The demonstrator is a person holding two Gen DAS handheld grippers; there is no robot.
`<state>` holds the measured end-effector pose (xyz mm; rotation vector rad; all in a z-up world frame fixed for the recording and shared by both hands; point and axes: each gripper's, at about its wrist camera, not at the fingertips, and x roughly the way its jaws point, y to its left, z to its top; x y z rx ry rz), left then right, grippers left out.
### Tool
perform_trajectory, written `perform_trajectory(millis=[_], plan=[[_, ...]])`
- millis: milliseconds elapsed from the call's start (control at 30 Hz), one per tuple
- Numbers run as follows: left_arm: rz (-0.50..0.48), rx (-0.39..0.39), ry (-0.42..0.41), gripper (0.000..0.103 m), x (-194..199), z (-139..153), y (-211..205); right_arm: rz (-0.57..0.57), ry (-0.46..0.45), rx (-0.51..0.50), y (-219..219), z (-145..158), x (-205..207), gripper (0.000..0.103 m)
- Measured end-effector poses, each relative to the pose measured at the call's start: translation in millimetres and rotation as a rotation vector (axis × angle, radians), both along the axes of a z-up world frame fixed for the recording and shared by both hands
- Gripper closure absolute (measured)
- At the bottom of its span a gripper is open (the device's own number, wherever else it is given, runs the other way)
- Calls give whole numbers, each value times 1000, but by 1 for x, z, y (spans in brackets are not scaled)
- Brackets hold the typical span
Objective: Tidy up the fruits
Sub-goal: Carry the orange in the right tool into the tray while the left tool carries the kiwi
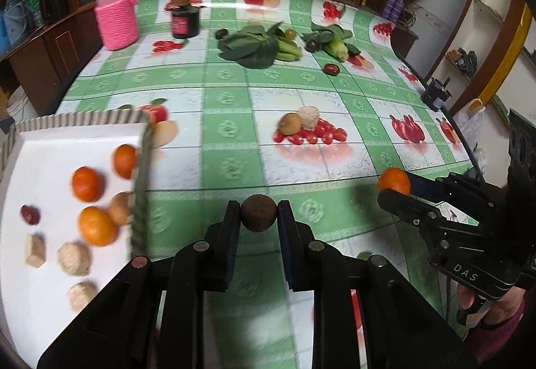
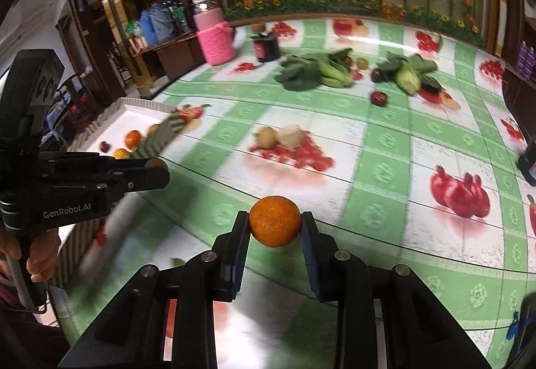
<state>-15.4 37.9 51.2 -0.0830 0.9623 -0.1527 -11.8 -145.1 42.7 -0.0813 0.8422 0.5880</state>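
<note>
Left wrist: tray blurred, cut off

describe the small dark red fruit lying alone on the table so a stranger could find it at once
Start at the two heaps of leafy greens at the far end of the green checked tablecloth. Just in front of the right heap, beside the corn cob, sits the dark red fruit. It lies alone on the bare cloth, not among leaves.
</note>
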Motion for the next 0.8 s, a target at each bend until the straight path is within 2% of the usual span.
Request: perform_trajectory(millis=[267,800], plan=[[72,1,-21,84,-26,7,44,102,-20,22,49,16,-23,72],[214,42,-29,83,-58,2,119,304,-13,11,153,18,-54,71]])
